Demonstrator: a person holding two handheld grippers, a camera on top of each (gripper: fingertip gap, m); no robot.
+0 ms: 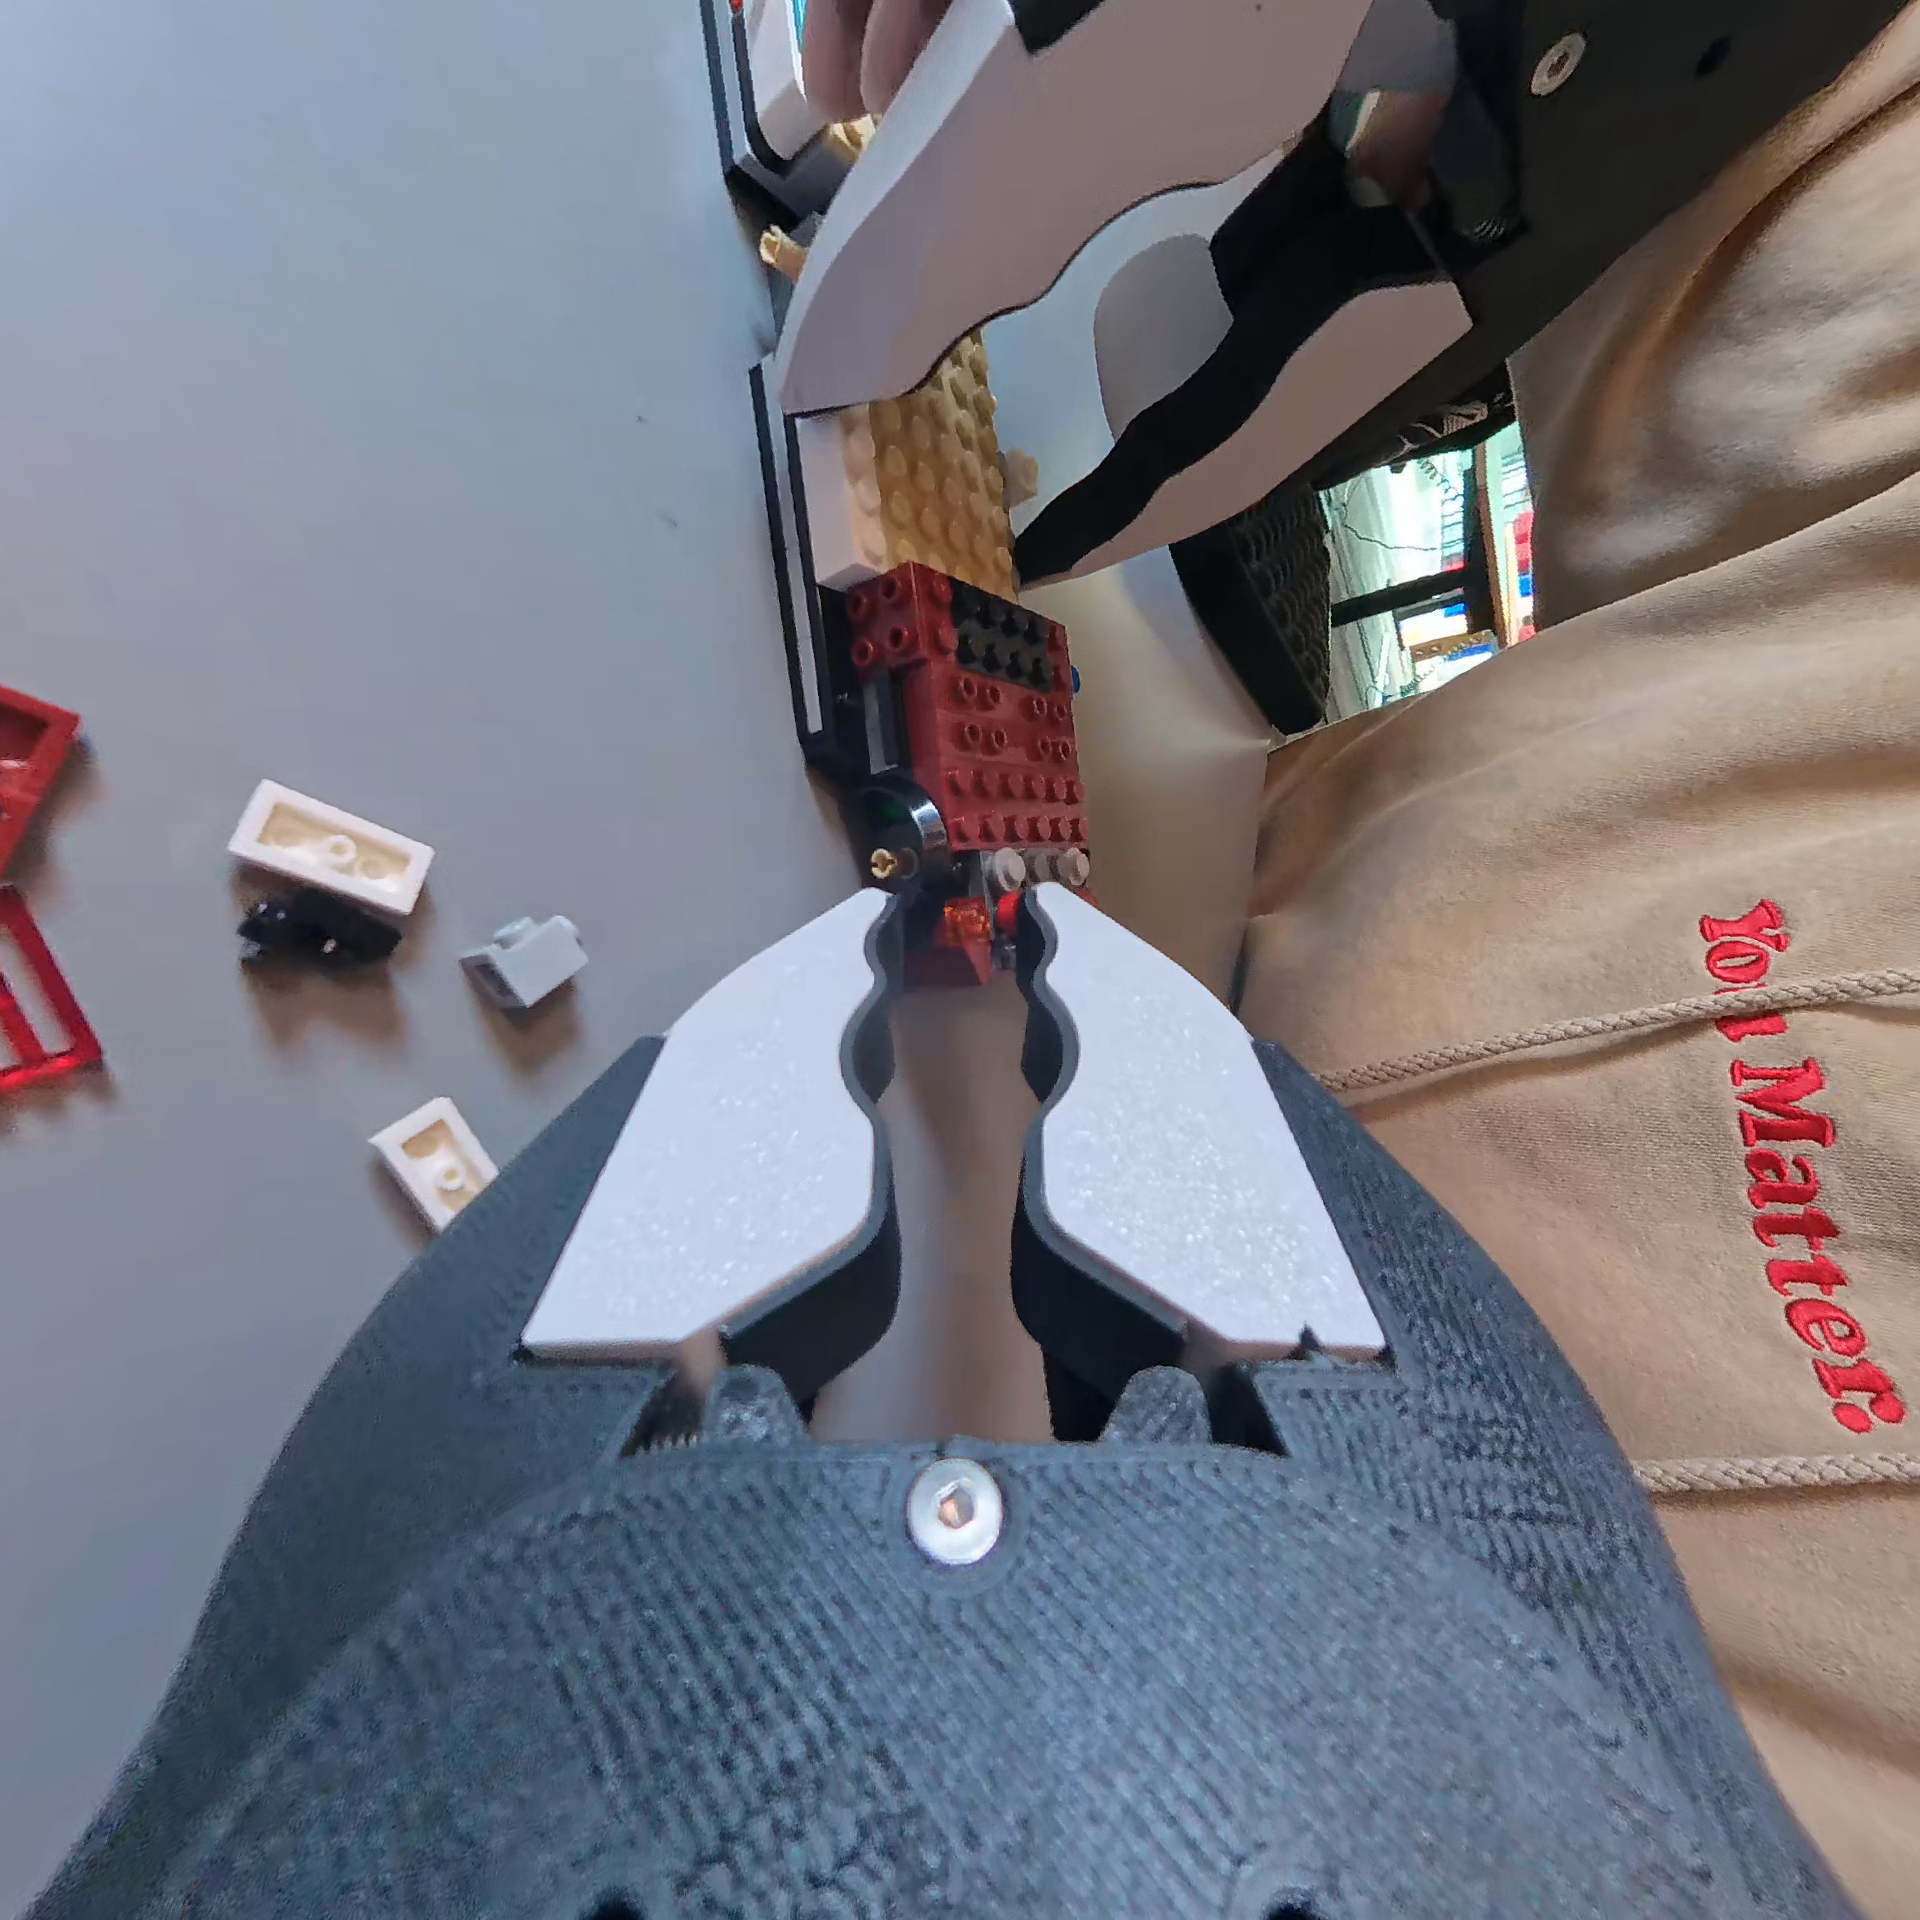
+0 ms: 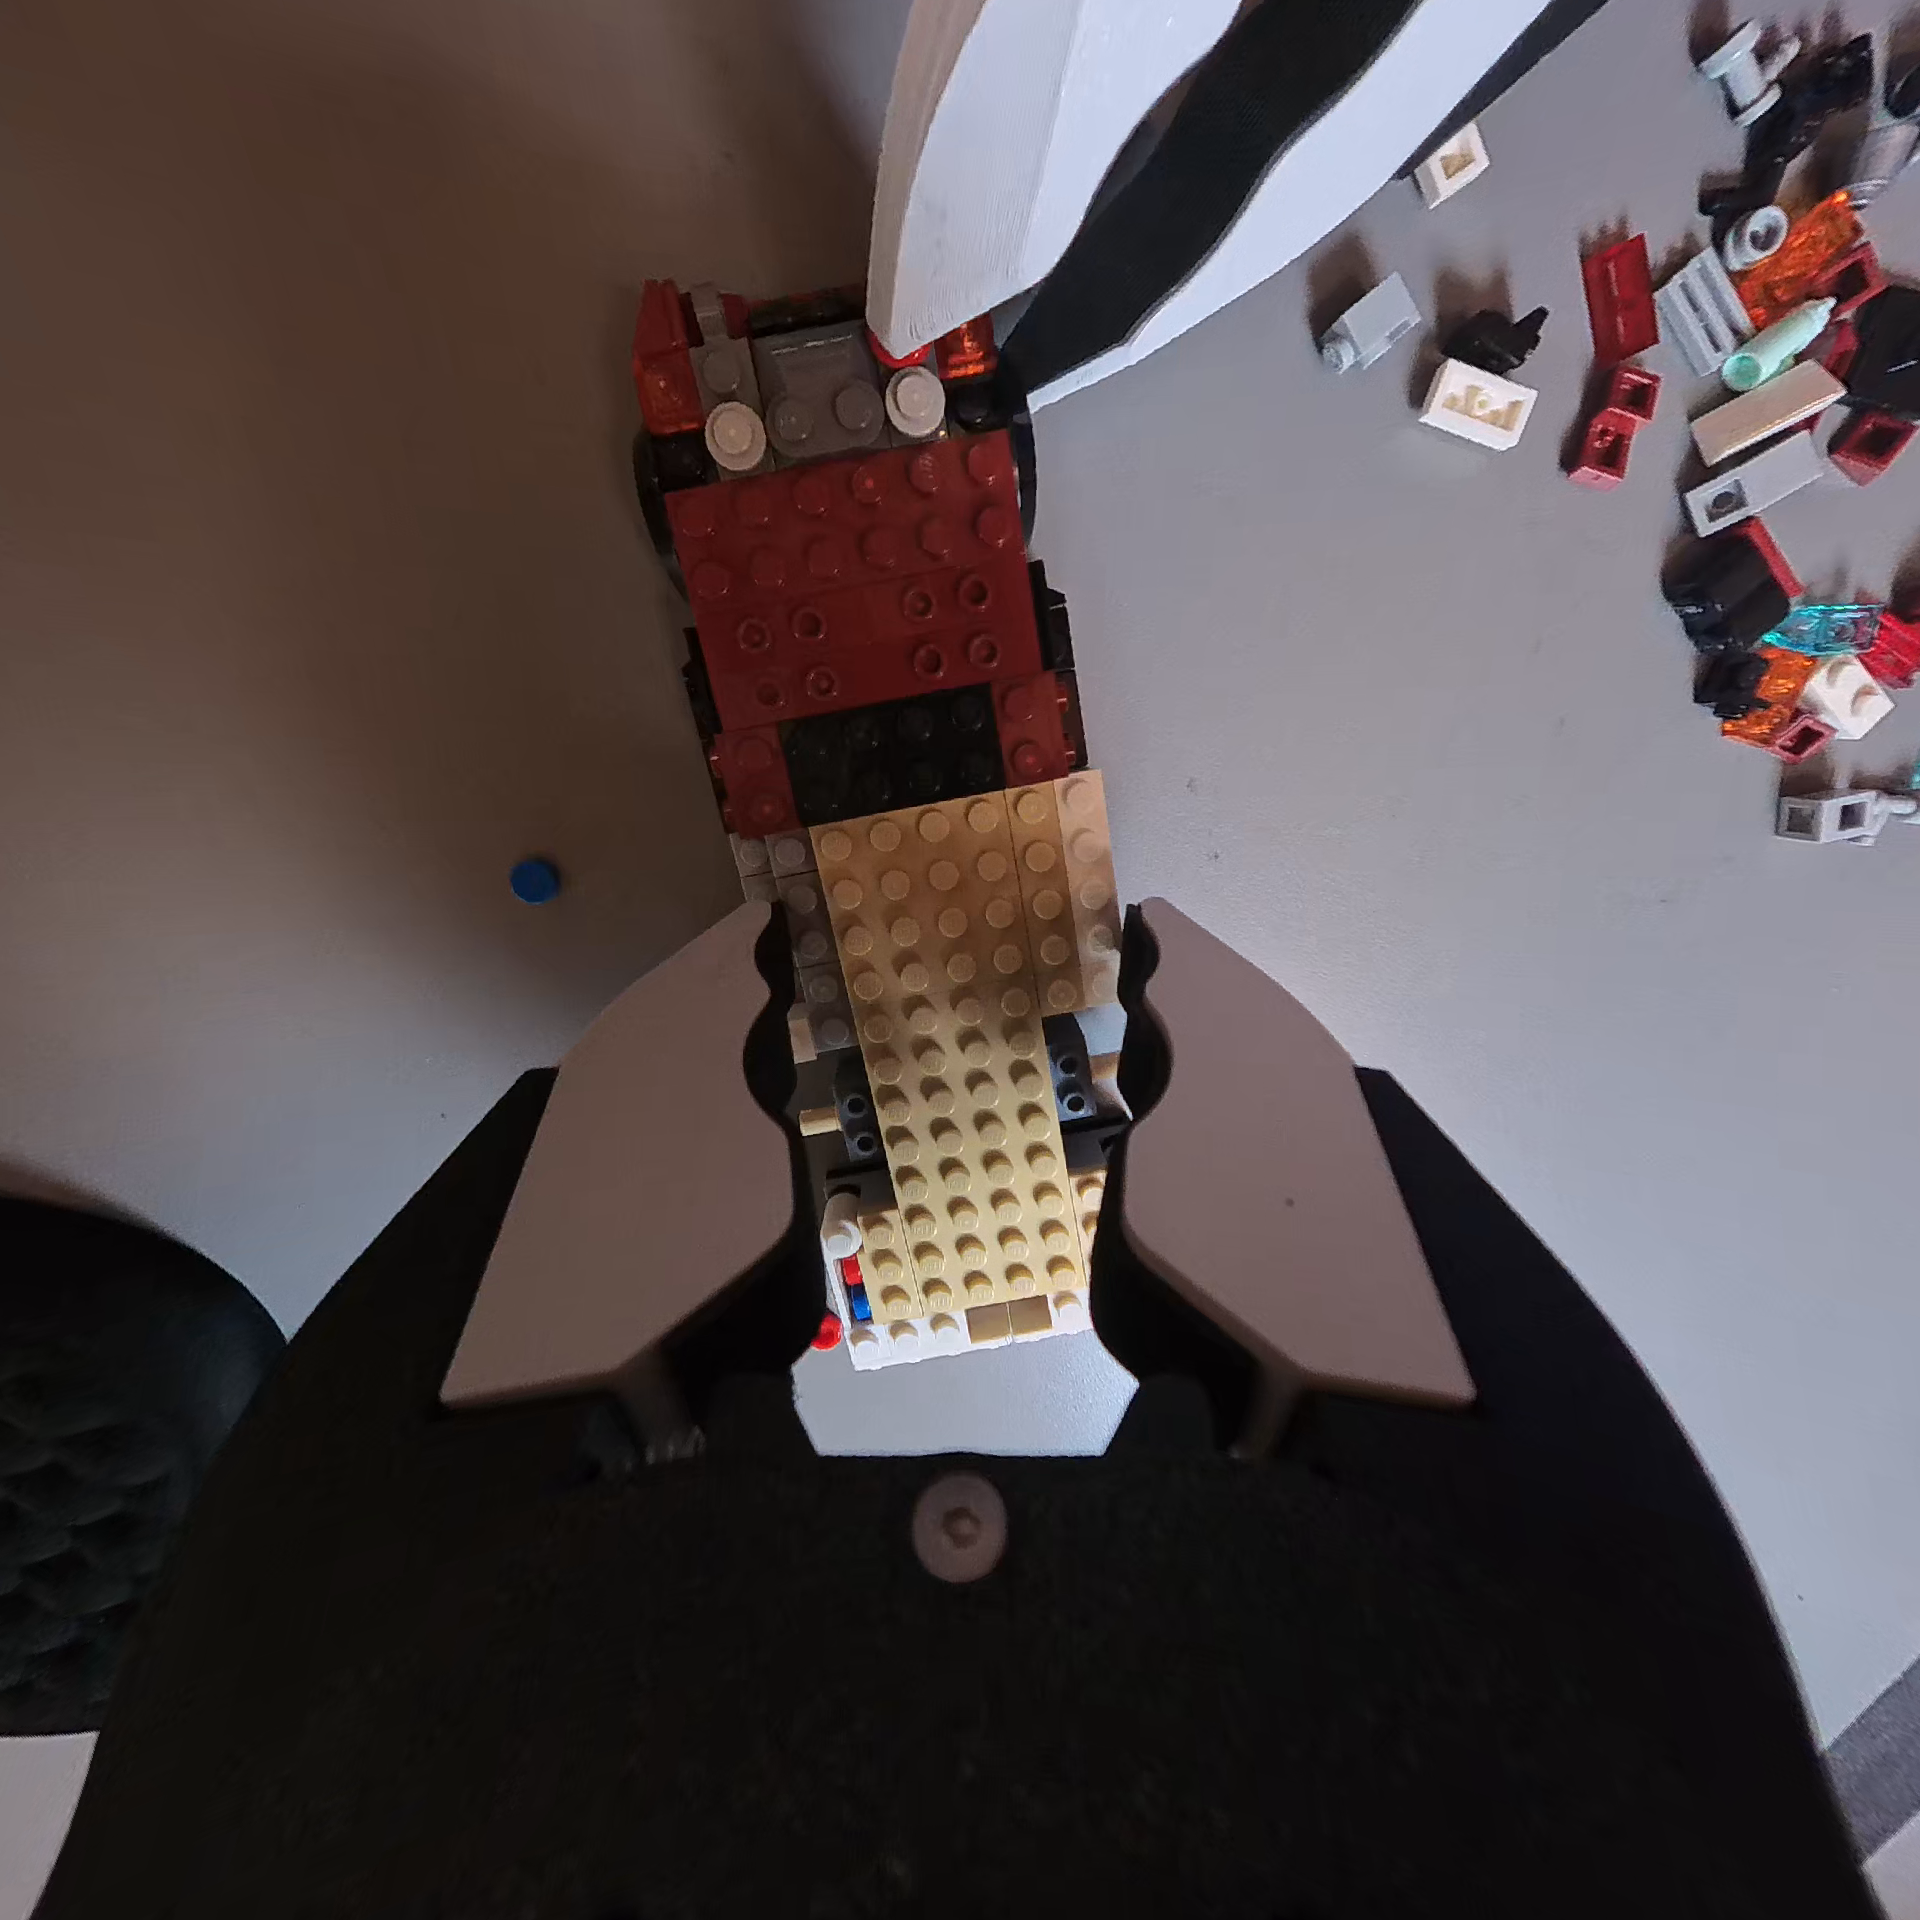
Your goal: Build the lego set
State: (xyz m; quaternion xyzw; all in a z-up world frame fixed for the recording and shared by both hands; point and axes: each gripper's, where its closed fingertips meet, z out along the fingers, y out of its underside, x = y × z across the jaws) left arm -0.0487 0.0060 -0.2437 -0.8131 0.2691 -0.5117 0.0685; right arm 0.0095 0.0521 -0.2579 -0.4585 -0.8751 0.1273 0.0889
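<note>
A brick-built vehicle (image 1: 997, 748) with a dark red front and a tan studded rear is held between both grippers above the grey table (image 1: 364, 416). My left gripper (image 1: 961, 914) is shut on the vehicle's front end, its pads pressed on the small red and orange nose pieces. In the right wrist view the vehicle (image 2: 862, 582) runs lengthwise away from me. My right gripper (image 2: 945, 925) is shut on the tan rear section, one pad on each side. The left gripper (image 2: 935, 312) also shows there at the vehicle's front, and the right gripper (image 1: 935, 343) shows at the rear in the left wrist view.
Loose pieces lie on the table: a white plate (image 1: 330, 847), a small grey brick (image 1: 523, 961), red window frames (image 1: 31, 769), a mixed pile (image 2: 1787, 416) at the right and a blue round stud (image 2: 536, 881). A person's beige sweatshirt (image 1: 1610, 935) is close by. My hands' fingertips stand some 8 centimeters from each other. My right gripper is the nearer one to the blue round stud (image 2: 536, 881): about 4 centimeters, against 11 centimeters.
</note>
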